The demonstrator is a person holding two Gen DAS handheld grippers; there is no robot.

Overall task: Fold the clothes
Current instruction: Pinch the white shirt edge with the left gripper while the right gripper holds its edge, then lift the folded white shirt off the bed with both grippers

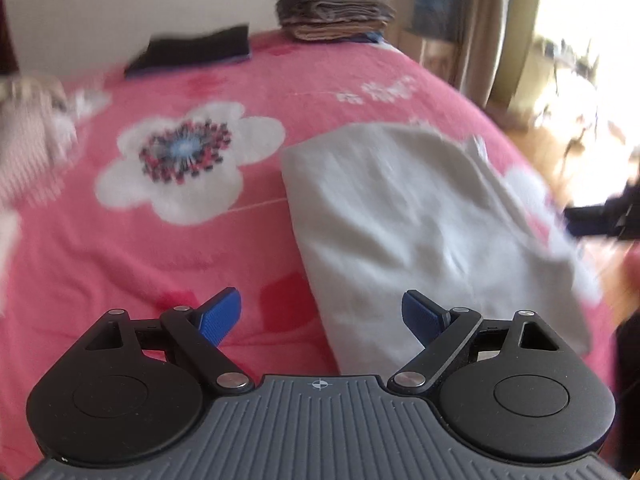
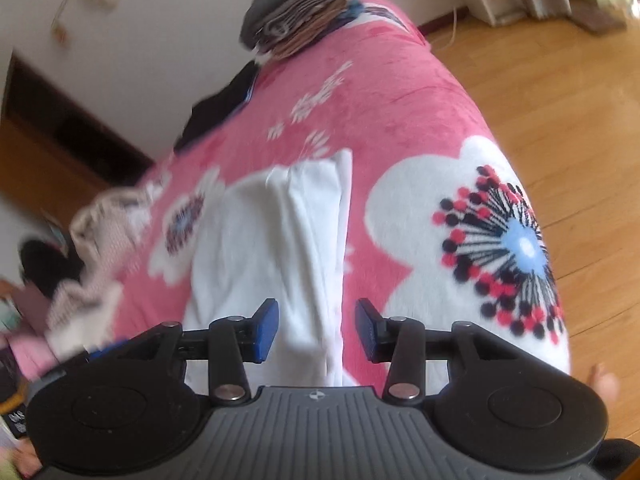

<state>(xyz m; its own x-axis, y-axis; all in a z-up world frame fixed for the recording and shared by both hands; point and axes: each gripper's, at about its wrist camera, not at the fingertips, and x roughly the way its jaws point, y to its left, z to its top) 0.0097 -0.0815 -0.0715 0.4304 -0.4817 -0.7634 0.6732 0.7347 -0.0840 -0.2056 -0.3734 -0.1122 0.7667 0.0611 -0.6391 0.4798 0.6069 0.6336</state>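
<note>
Folded white garment (image 1: 420, 216) on pink bedspread (image 1: 160, 248)

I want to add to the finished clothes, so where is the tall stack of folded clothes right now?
The tall stack of folded brown and grey clothes sits at the far edge of the pink flowered blanket, against the white wall, right of the flat black folded garment.

- The left wrist view looks forward and down past its own fingers (image 1: 220, 318) onto a pink flowered blanket (image 1: 180, 256), close above it.
- A folded white garment (image 1: 420, 220) lies ahead of its right finger.
- The right wrist view, rolled sideways, looks down its fingers (image 2: 264, 330) over the same garment (image 2: 272, 240).
- Both views share the blanket (image 2: 420, 112), the garment and a far stack of folded clothes (image 1: 334, 8) (image 2: 300, 12).
</note>
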